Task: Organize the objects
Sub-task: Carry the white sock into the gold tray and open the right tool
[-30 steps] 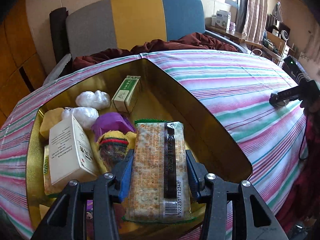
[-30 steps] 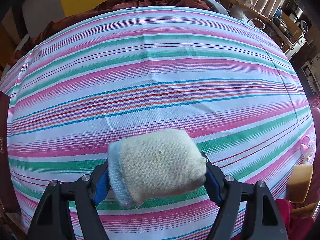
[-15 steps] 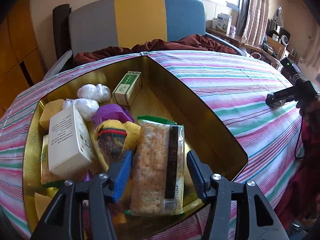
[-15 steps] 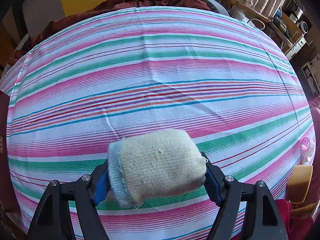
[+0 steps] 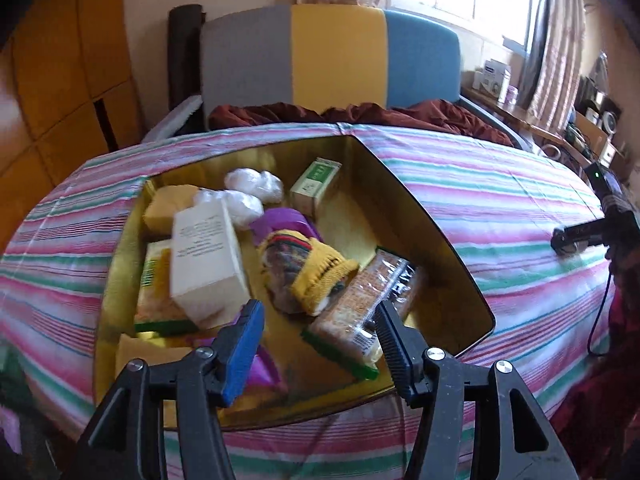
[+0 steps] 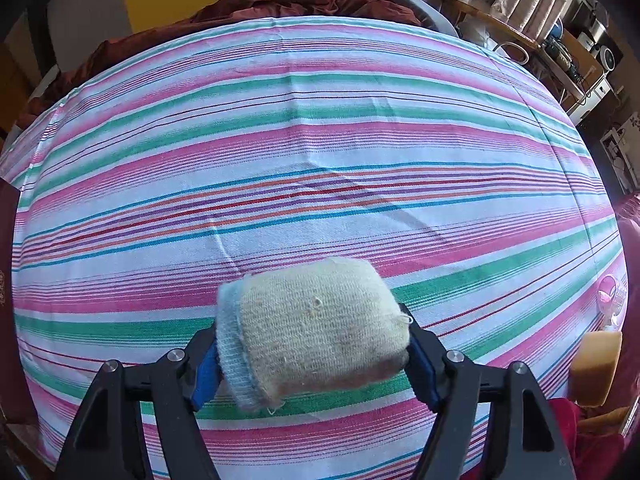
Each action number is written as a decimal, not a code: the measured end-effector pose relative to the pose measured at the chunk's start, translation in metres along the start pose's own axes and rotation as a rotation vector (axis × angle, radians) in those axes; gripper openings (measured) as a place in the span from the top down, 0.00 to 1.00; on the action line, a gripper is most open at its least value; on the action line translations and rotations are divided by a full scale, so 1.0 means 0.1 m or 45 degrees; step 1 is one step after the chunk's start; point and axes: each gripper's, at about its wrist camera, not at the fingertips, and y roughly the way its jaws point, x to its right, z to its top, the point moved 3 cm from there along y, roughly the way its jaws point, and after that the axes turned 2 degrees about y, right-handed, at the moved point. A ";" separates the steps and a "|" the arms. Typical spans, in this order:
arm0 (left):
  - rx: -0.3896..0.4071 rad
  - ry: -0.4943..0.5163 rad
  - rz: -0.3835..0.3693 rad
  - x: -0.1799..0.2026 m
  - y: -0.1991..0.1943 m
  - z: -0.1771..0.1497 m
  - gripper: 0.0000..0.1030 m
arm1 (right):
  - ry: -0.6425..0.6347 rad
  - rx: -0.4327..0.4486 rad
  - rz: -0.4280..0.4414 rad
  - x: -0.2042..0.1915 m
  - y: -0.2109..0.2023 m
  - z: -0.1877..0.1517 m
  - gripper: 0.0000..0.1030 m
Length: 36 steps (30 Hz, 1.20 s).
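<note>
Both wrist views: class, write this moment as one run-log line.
left gripper: open, above cracker pack in gold tin | right gripper: shut on knitted roll over striped cloth

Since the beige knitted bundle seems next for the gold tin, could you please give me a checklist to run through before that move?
1. Left hand-held gripper open, empty: ok.
2. Cracker packet in clear wrapper released inside gold metal tin: ok.
3. Right hand-held gripper shut on beige knitted bundle: ok.
4. Bare floor left in tin near small green box: ok.
5. Bundle lifted clear of striped cloth: cannot tell.
</note>
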 end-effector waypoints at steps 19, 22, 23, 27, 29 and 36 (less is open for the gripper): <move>0.103 -0.168 0.103 -0.45 -0.43 -0.08 0.24 | -0.464 0.273 0.511 -3.13 -1.23 -0.37 0.28; 0.097 -0.223 0.117 -0.59 -0.46 -0.14 0.19 | -0.575 0.295 0.573 -3.76 -1.38 -0.48 0.28; 0.096 -0.240 0.125 -0.63 -0.46 -0.15 0.17 | -0.612 0.304 0.579 -3.93 -1.40 -0.49 0.28; 0.092 -0.309 0.153 -0.82 -0.49 -0.21 0.05 | -0.701 0.271 0.564 -4.39 -1.26 -0.45 0.28; 0.101 -0.337 0.175 -0.89 -0.51 -0.22 0.00 | -0.734 0.237 0.526 -4.55 -1.13 -0.44 0.28; 0.113 -0.361 0.263 -0.94 -0.55 -0.19 0.00 | -0.768 0.198 0.442 -4.66 -0.91 -0.48 0.26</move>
